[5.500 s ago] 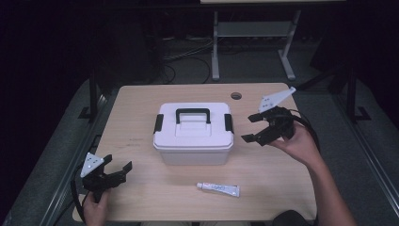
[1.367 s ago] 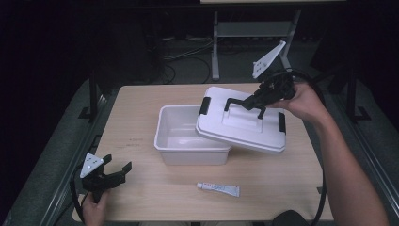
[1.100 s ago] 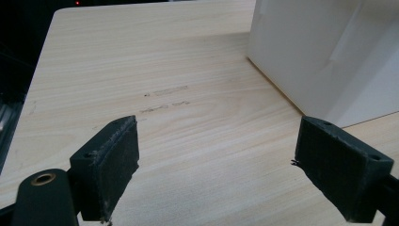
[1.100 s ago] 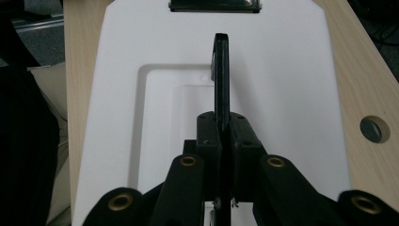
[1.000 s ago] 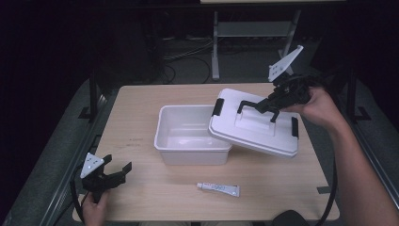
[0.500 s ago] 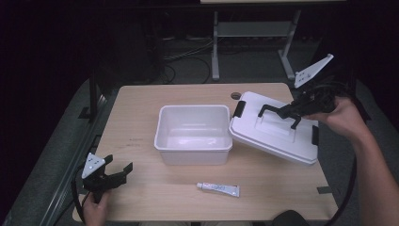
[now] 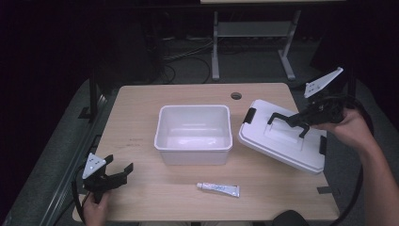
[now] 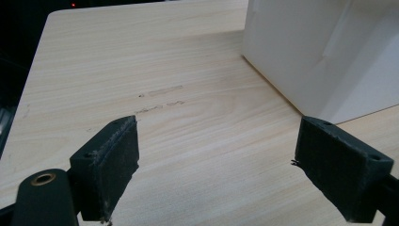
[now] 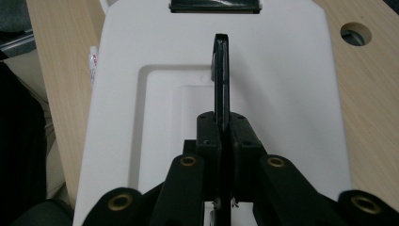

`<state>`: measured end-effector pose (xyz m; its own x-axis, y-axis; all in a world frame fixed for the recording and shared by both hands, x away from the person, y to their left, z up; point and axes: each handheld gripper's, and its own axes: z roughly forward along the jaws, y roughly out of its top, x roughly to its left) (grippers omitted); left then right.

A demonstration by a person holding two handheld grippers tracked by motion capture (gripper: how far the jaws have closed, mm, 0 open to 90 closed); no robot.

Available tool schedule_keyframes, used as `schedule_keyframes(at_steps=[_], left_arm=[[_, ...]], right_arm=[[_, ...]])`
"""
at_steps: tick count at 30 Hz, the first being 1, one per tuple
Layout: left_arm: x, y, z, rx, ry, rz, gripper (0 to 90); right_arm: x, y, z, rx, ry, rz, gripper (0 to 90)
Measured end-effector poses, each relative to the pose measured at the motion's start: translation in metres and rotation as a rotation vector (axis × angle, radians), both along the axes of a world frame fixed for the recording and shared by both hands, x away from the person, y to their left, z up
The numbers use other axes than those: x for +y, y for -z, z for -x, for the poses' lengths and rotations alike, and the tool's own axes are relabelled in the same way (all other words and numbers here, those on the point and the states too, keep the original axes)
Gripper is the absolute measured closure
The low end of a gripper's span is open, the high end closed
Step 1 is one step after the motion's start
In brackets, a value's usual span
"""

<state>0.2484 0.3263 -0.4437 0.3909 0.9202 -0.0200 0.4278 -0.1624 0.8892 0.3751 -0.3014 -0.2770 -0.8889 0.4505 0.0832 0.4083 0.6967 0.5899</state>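
I'm holding the white lid [image 7: 282, 143] by its black handle [image 7: 288, 123], and my right hand-held gripper [image 7: 305, 118] is pinching that handle tight, jaws pressed flat against it from both sides. In the right gripper view the handle [image 9: 221, 75] is running straight up from between my jaws, edge-on, with the lid's [image 9: 282, 84] white top spreading out beneath it. The lid is tilting, its near-left edge dipping towards the surface [image 7: 141, 108] and its far-right side riding higher under my right hand [image 7: 346, 126]. It's sitting over the right part of the surface, just beside the open white box [image 7: 194, 134], not touching it as far as I can tell. A black latch [image 7: 250, 115] is showing on the lid's left end, another [image 7: 323, 145] on its right end.

The box is standing upright in the middle of the surface, nothing inside it. In front of it, nearer to me, a small tube [image 7: 218, 189] is lying flat on the wood. A round hole [image 7: 236, 96] is showing in the surface at the far side, between box and lid.

Over at the near-left corner, my left hand-held gripper [image 7: 113, 173] is resting with its jaws spread wide, nothing between them. In the left gripper view those jaws are framing bare wood, with the box's white wall [image 8: 324, 52] rising at the upper right.
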Motion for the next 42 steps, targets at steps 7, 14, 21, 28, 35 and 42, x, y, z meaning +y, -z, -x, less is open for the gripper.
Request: schedule_keyframes(at_steps=[7, 14, 21, 28, 35, 42], left_arm=[[0.000, 0.000, 0.000, 0.003, 0.009, -0.003, 13.4], [0.000, 0.000, 0.000, 0.000, 0.007, -0.004, 13.4], [0.000, 0.000, 0.001, -0.003, 0.014, -0.006, 13.4], [-0.001, 0.000, 0.000, -0.001, 0.015, -0.009, 13.4], [0.001, 0.000, 0.001, -0.005, 0.016, -0.008, 13.4], [0.001, 0.000, 0.001, -0.006, 0.016, -0.008, 13.4]], right_arm=[[-0.005, 0.024, -0.001, 0.029, 0.021, -0.003, 84.3], [-0.007, 0.053, -0.003, 0.066, 0.039, 0.007, 84.2], [-0.005, 0.080, -0.007, 0.089, 0.041, 0.010, 84.2], [0.005, 0.105, -0.013, 0.120, 0.033, 0.036, 84.1], [0.012, 0.122, -0.018, 0.138, 0.036, 0.037, 84.1], [0.013, 0.131, -0.019, 0.147, 0.042, 0.030, 83.8]])
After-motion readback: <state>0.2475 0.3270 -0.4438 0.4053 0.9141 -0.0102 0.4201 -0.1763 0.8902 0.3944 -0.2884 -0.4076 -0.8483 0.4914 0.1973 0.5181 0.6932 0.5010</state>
